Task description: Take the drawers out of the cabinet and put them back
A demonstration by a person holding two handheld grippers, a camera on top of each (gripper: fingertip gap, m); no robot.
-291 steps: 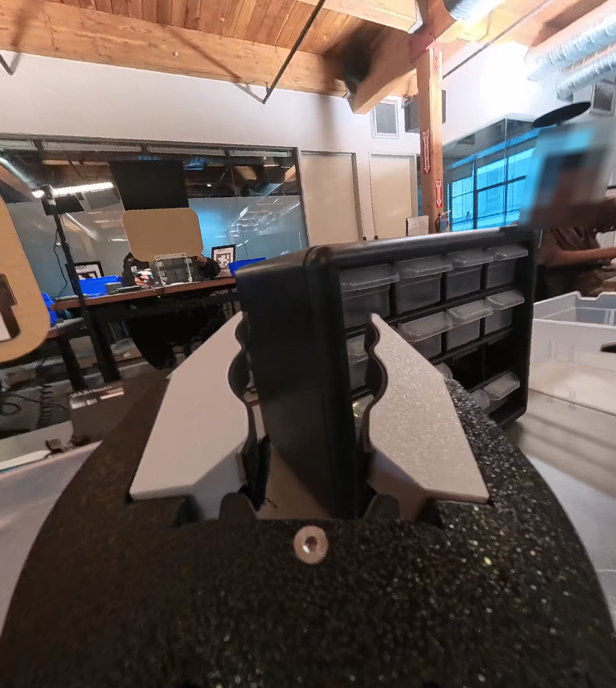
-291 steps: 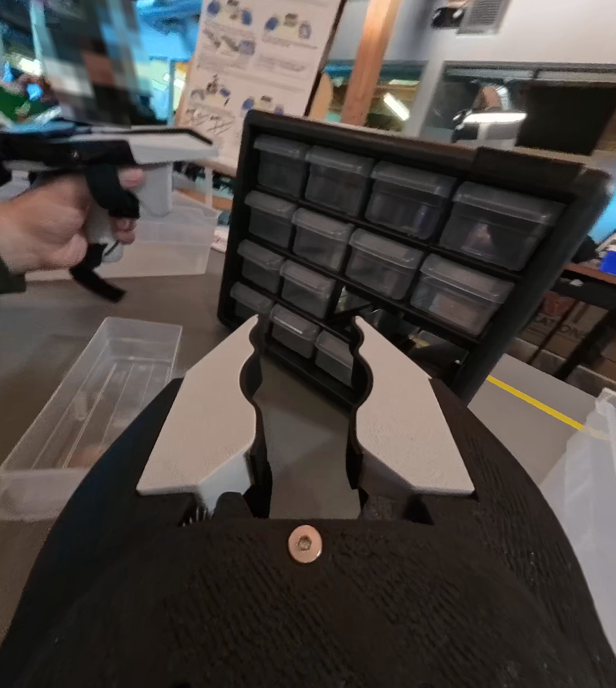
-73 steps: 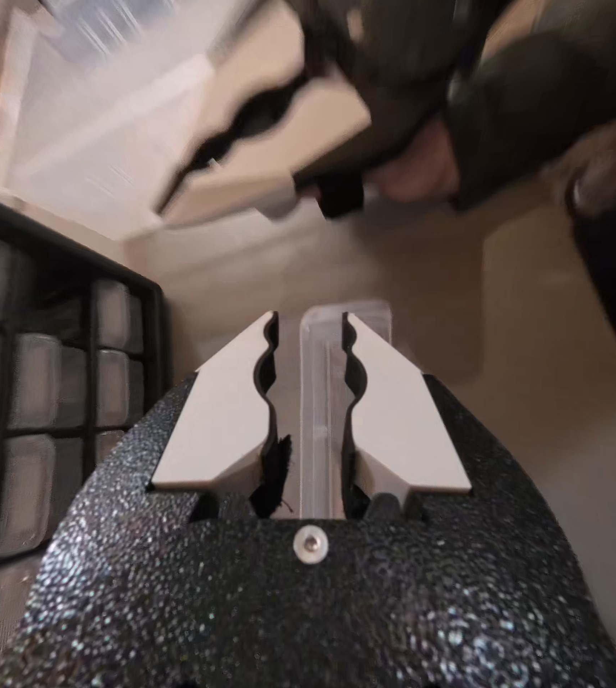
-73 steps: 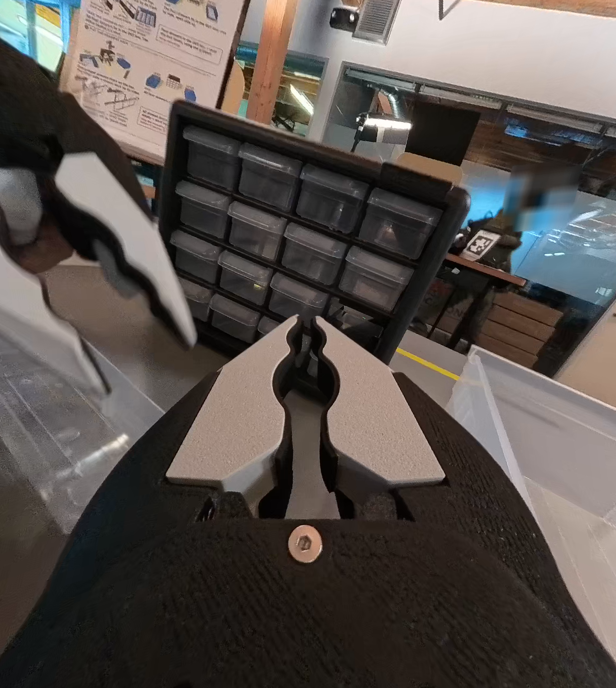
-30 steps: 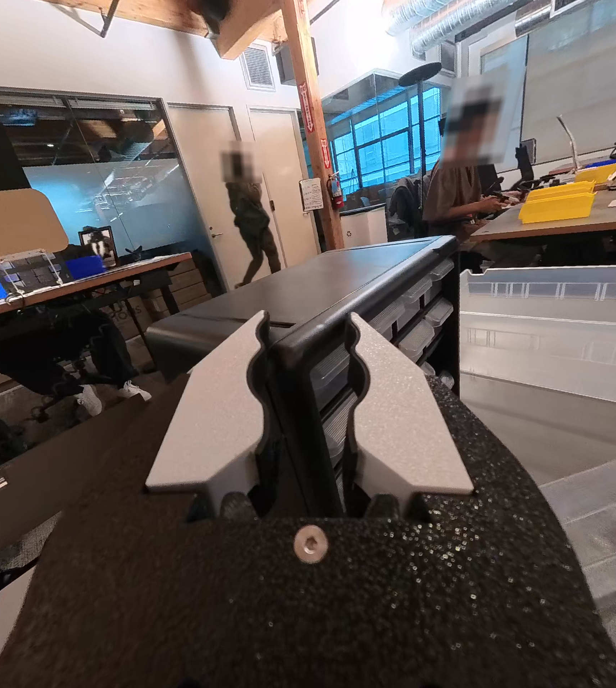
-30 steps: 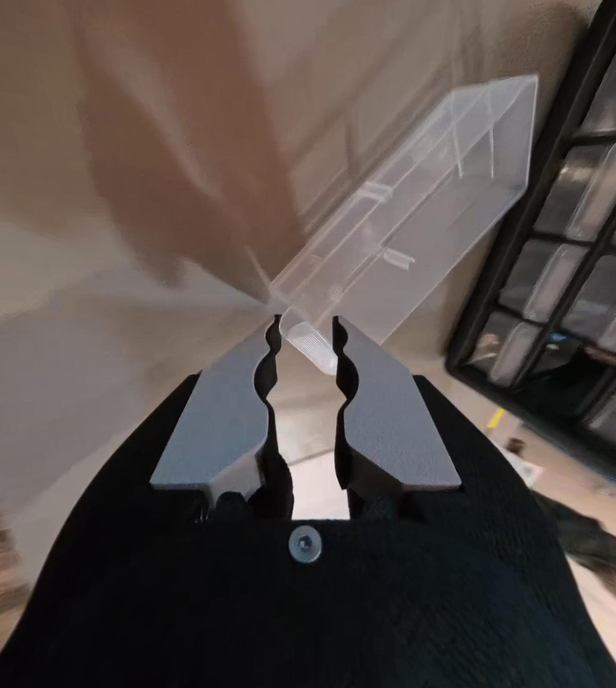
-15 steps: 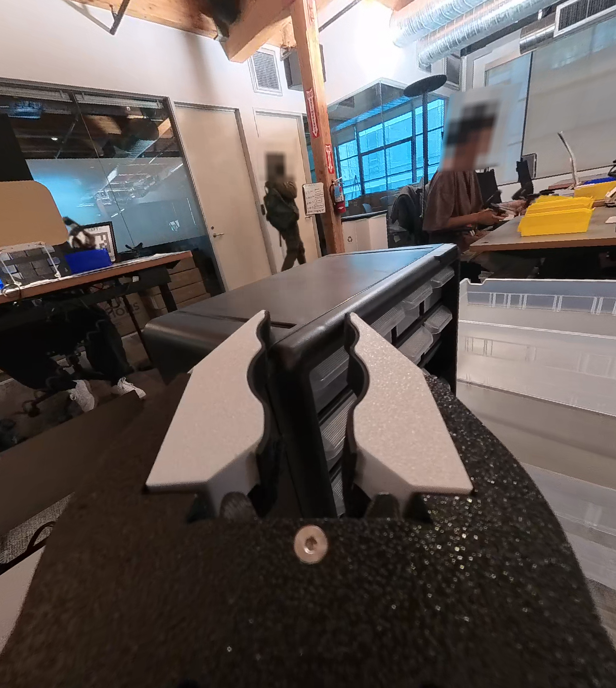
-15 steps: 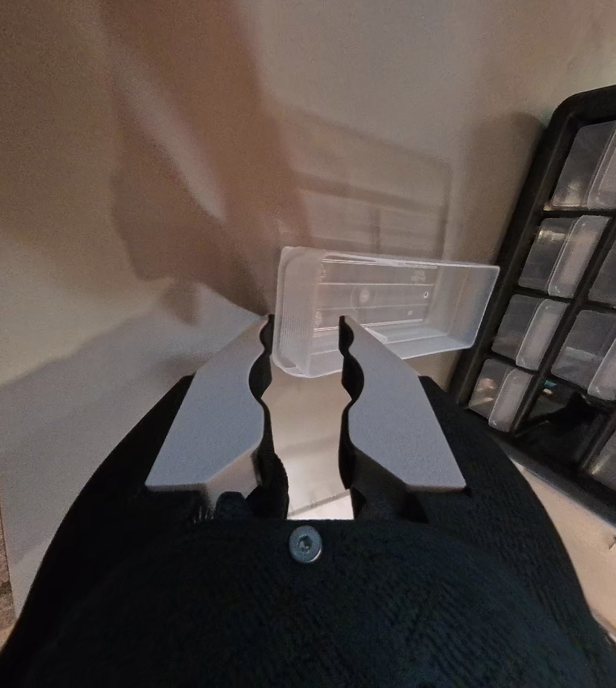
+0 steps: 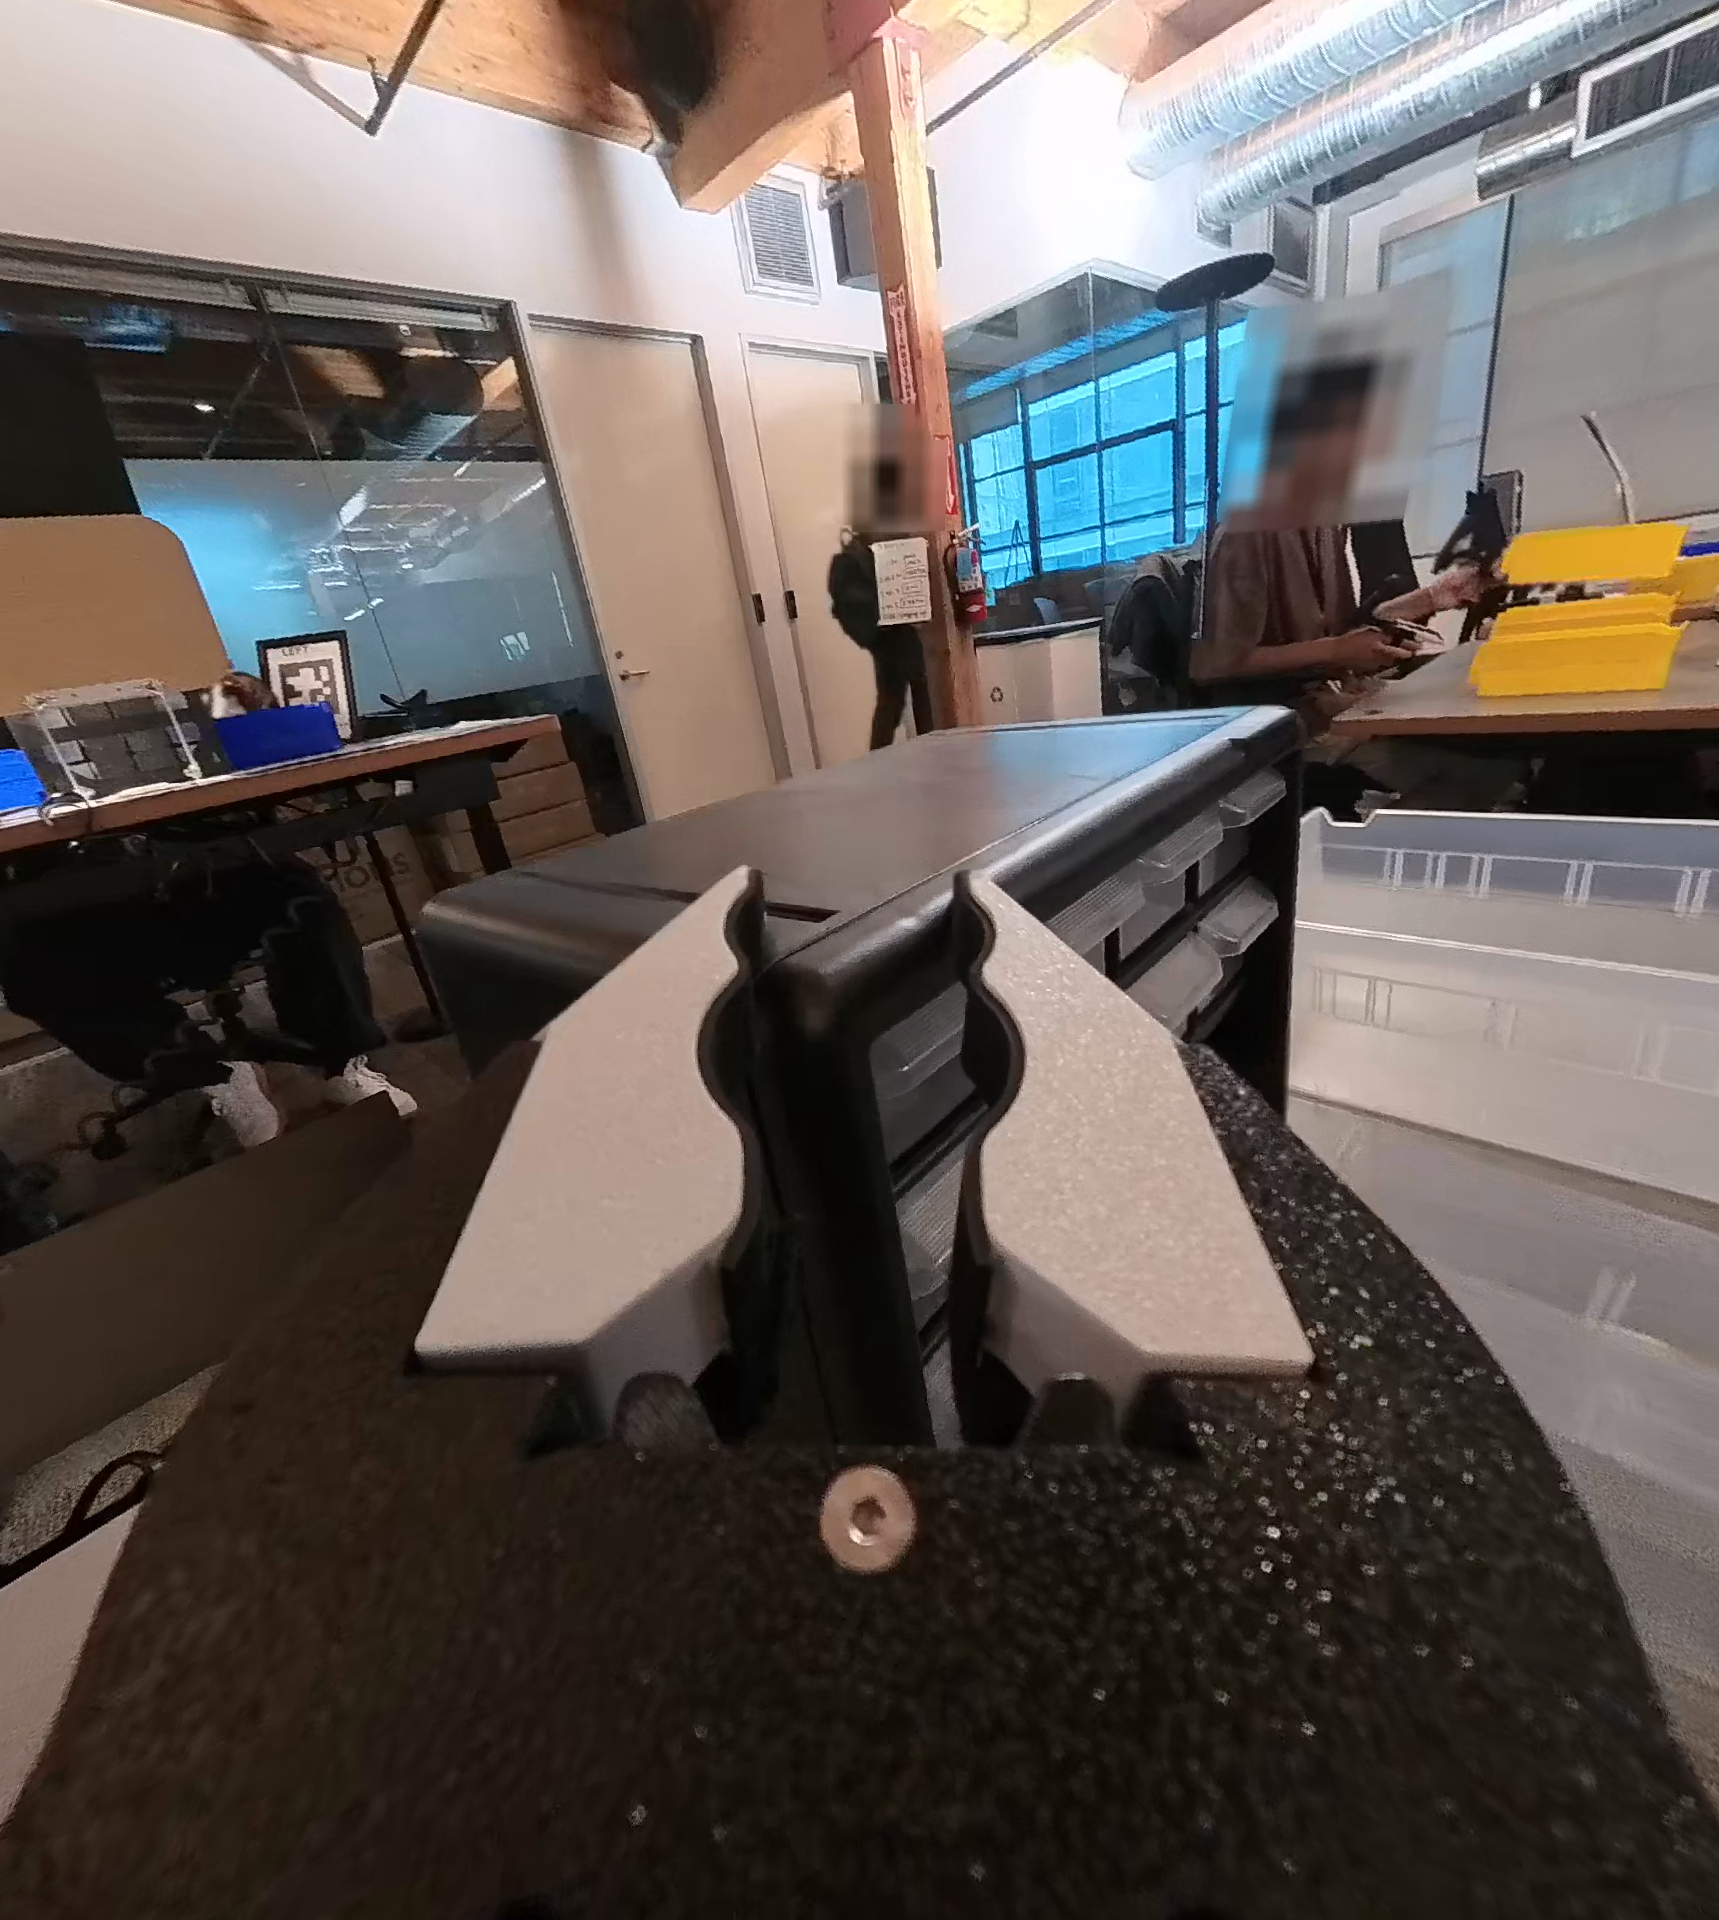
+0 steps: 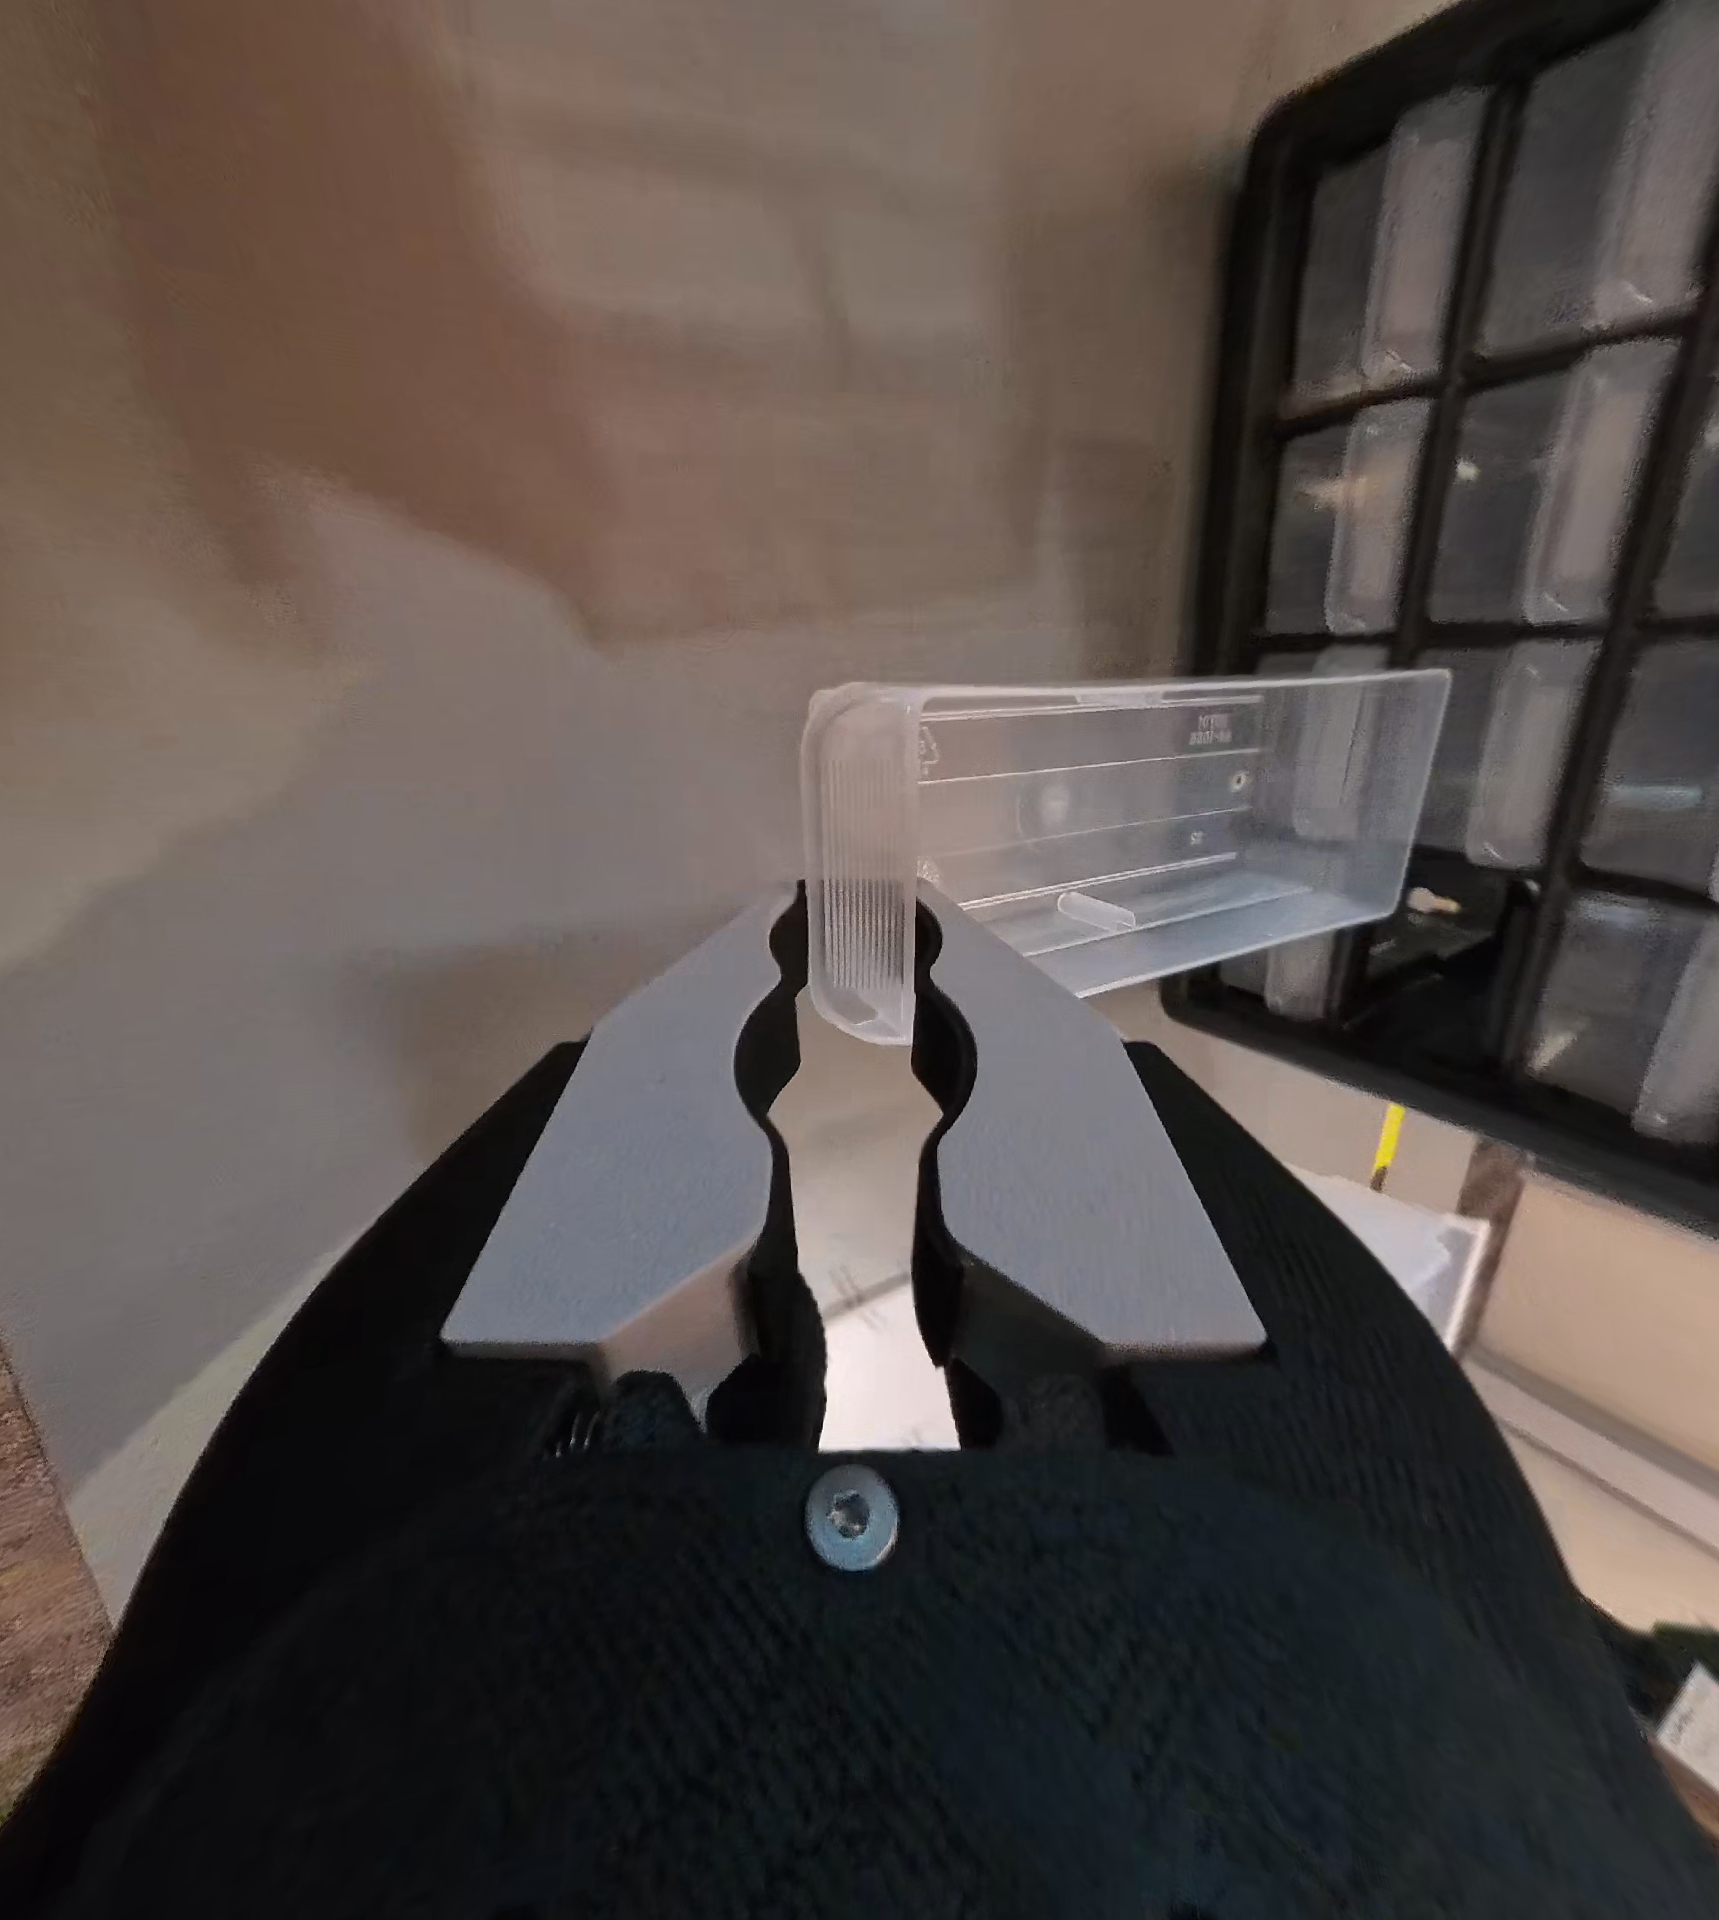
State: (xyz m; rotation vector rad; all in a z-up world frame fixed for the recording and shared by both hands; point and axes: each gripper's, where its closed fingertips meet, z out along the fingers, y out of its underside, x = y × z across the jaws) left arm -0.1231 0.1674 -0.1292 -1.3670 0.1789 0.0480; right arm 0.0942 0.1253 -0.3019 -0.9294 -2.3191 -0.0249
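The black cabinet (image 9: 938, 821) stands on the table with rows of small clear drawers in its front. My left gripper (image 9: 860, 914) is shut on the cabinet's near top corner edge. In the right wrist view the cabinet front (image 10: 1561, 468) fills the right side, with an open dark slot (image 10: 1437, 925) in it. My right gripper (image 10: 860, 935) is shut on the ribbed front handle of a clear empty drawer (image 10: 1146, 810). The drawer hangs above the table, turned sideways, with its far end in front of the cabinet near the open slot.
A large clear plastic bin (image 9: 1561, 935) stands to the right of the cabinet. The grey table top (image 10: 315, 520) stretches to the left of the drawer. Farther off are other tables, yellow bins (image 9: 1582, 644) and people.
My right gripper has closed on the drawer's handle and lifted it off the table, swinging it closer to the cabinet front. My left gripper still grips the cabinet's corner.
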